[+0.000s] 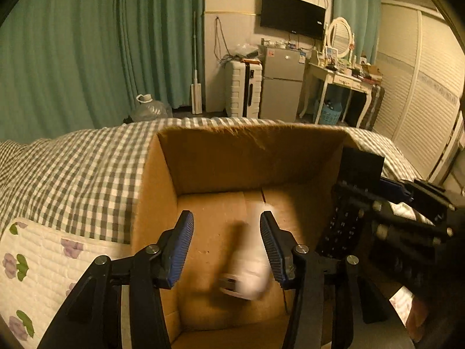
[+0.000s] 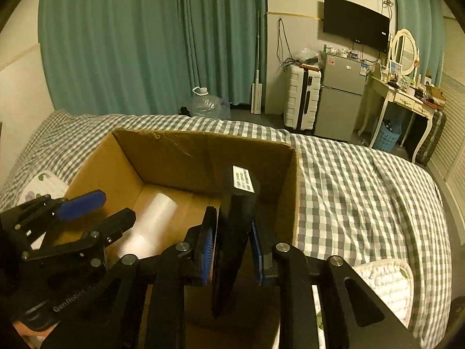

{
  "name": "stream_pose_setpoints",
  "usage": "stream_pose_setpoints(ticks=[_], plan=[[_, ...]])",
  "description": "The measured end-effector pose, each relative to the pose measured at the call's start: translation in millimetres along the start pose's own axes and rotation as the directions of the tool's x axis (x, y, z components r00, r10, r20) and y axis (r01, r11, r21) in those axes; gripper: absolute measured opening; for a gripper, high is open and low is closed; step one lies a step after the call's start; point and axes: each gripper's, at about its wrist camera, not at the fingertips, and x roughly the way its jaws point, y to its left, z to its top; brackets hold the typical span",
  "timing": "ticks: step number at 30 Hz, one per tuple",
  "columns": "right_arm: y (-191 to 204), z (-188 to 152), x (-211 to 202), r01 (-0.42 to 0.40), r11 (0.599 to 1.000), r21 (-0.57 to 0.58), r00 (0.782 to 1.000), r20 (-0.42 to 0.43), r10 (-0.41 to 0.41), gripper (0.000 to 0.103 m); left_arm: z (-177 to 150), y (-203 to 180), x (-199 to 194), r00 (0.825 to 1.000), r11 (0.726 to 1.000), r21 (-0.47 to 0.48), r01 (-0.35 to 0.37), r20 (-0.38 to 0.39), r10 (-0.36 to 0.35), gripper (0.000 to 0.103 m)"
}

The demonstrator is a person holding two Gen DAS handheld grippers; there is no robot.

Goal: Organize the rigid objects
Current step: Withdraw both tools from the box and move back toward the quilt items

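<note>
Left wrist view: your left gripper [image 1: 226,226] hangs over an open cardboard box [image 1: 250,145] that sits on a bed with a green-and-white checked cover [image 1: 78,168]. Its jaws stand wide apart and hold nothing. Between and below them, a white bottle [image 1: 251,261] shows as a motion-blurred shape over the box floor; you cannot tell whether it is resting there or in the air. At 3 o'clock in this view, your right gripper [image 1: 363,203] reaches in over the box's right wall, with a black remote control [image 1: 345,218] in it, button side facing this camera.

Right wrist view: your right gripper [image 2: 232,232] has its jaws closed on the black remote control [image 2: 235,218], which stands on edge between the blue pads, its white label at the far end, over the right part of the box [image 2: 203,151]. The white bottle [image 2: 151,224] lies inside the box at about 9 o'clock from the remote. Your left gripper [image 2: 96,212] enters from the left edge, jaws parted, above the bottle.

Beyond the bed stand a white suitcase [image 2: 300,99], a small grey fridge [image 2: 340,93] and a dressing table with an oval mirror [image 2: 404,49].
</note>
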Motion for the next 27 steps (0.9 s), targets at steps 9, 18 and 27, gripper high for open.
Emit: stream_pose_setpoints(ticks=[9, 18, 27], plan=[[4.6, 13.3, -55.9, 0.051, 0.999, 0.015, 0.994, 0.094, -0.052, 0.07, 21.4, 23.8, -74.5, 0.988, 0.999, -0.042, -0.034, 0.149, 0.04, 0.056], [16.5, 32.9, -160.3, 0.116, 0.992, 0.049, 0.957, 0.262, -0.125, 0.091, 30.5, 37.0, -172.2, 0.959, 0.996, -0.085, -0.024, 0.279, 0.047, 0.06], [48.1, 42.4, -262.3, 0.145, 0.989, 0.008, 0.912, 0.388, -0.136, 0.097, 24.7, 47.5, -259.8, 0.921, 0.995, -0.091, -0.035, 0.384, 0.068, 0.064]])
